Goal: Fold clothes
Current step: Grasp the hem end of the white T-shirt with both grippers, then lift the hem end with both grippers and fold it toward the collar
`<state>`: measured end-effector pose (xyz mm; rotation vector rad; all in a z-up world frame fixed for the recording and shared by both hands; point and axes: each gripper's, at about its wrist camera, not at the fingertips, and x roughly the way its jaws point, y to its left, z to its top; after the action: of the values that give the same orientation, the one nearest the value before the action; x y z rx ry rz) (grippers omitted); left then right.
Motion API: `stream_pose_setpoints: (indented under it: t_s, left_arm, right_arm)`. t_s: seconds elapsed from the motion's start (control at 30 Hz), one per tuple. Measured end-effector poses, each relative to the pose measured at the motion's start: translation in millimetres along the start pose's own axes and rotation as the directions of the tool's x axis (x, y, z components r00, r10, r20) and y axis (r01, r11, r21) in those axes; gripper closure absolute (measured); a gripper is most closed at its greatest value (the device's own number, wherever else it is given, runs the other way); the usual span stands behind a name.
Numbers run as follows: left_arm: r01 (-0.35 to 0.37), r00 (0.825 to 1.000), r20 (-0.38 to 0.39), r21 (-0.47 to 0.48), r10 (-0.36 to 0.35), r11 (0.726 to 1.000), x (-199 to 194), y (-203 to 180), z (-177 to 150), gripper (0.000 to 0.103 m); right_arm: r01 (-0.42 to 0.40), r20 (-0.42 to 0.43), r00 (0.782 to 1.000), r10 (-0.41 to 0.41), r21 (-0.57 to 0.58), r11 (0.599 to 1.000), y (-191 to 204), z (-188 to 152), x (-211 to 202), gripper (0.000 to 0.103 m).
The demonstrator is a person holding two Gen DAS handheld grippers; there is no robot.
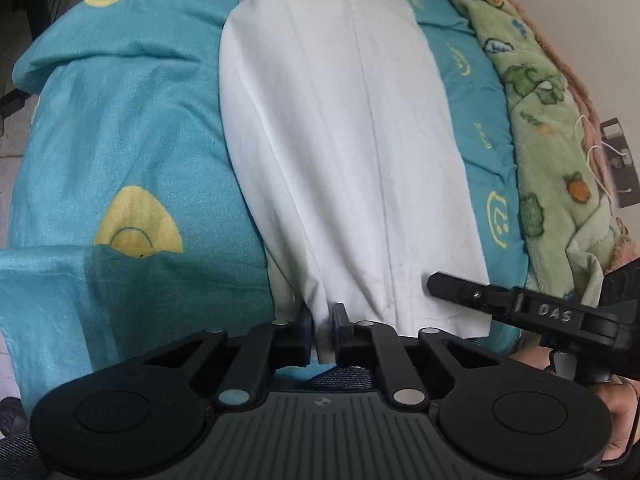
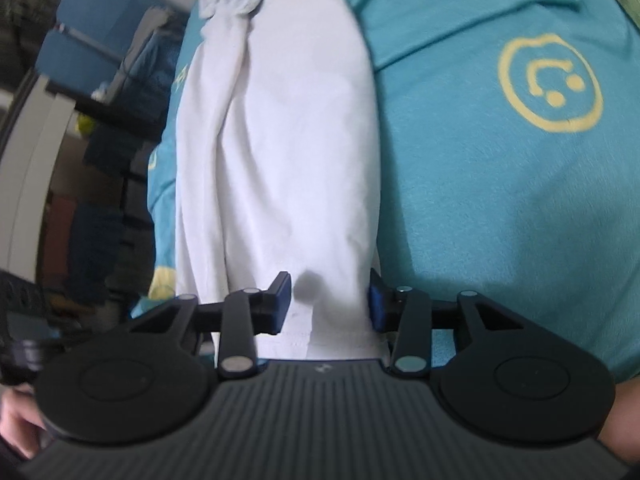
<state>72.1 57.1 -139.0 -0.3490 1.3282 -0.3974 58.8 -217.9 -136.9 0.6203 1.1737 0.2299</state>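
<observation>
Two grippers at garment's [image 1: 340, 140] six-o'clock hem: left gripper [image 1: 322, 334] clenched on it, right gripper [image 2: 330, 300] straddling, unpinched, presumably for lifting.

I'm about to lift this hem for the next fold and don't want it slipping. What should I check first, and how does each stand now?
1. Left hand-held gripper pinching the white garment hem: ok, fabric clamped between its pads.
2. Right hand-held gripper gripping the hem: cannot tell; cloth fills the gap, pad contact unclear.
3. Both grippers at the same near edge: ok.
4. Garment already folded into a long strip: ok.
5. Garment flat on the teal blanket: ok, minor creases.
6. Far collar end free: cannot tell, bunched.
</observation>
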Motion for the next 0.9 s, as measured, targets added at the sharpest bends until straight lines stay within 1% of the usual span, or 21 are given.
stream_pose_setpoints:
  t_s: [0.03,0.07,0.1,0.17,0.23,0.3,0.4,0.47,0.6,0.73,0.9]
  left_arm:
    - [0.019,1.0,0.024,-0.003,-0.019,1.0,-5,1,-1,0.095]
    - [0.047,0.998,0.051,-0.01,-0.046,0.999,-10,-1,-2,0.096]
    - [0.079,0.994,0.082,-0.018,-0.077,0.997,-18,-3,-5,0.096]
    - [0.16,0.975,0.161,-0.035,-0.152,0.987,-39,-16,-16,0.098]
    - [0.204,0.957,0.223,-0.062,-0.186,0.977,-52,-16,-17,0.098]
    - [0.248,0.934,0.284,-0.083,-0.216,0.965,-67,-15,-17,0.099]
    - [0.309,0.893,0.367,-0.082,-0.26,0.947,-101,-15,-19,0.099]
    - [0.341,0.866,0.411,-0.069,-0.284,0.938,-133,-22,-25,0.1]
    - [0.374,0.825,0.471,-0.043,-0.312,0.926,-173,-41,-45,0.1]
    - [0.416,0.795,0.499,-0.034,-0.345,0.909,-201,-48,-84,0.1]
    - [0.451,0.766,0.525,-0.028,-0.371,0.892,-223,-47,-139,0.1]
  right_arm:
    - [-0.015,0.006,1.0,0.015,0.002,1.0,0,0,-3,0.085]
    - [-0.056,0.023,0.998,0.056,0.023,0.998,-3,0,-9,0.091]
    - [-0.098,0.04,0.995,0.096,0.044,0.994,-6,1,-16,0.094]
    - [-0.17,0.087,0.983,0.162,0.095,0.981,-13,1,-31,0.094]
    - [-0.215,0.131,0.971,0.198,0.125,0.969,-17,2,-46,0.095]
    - [-0.241,0.17,0.961,0.218,0.123,0.963,-17,2,-62,0.095]
    - [-0.252,0.217,0.949,0.227,0.095,0.963,-12,2,-86,0.095]
    - [-0.259,0.251,0.939,0.233,0.077,0.963,-10,2,-103,0.095]
    - [-0.261,0.301,0.922,0.242,0.026,0.965,0,-3,-134,0.095]
    - [-0.25,0.33,0.912,0.244,-0.026,0.968,10,-24,-163,0.095]
    - [-0.231,0.352,0.905,0.239,-0.065,0.971,5,-69,-197,0.095]
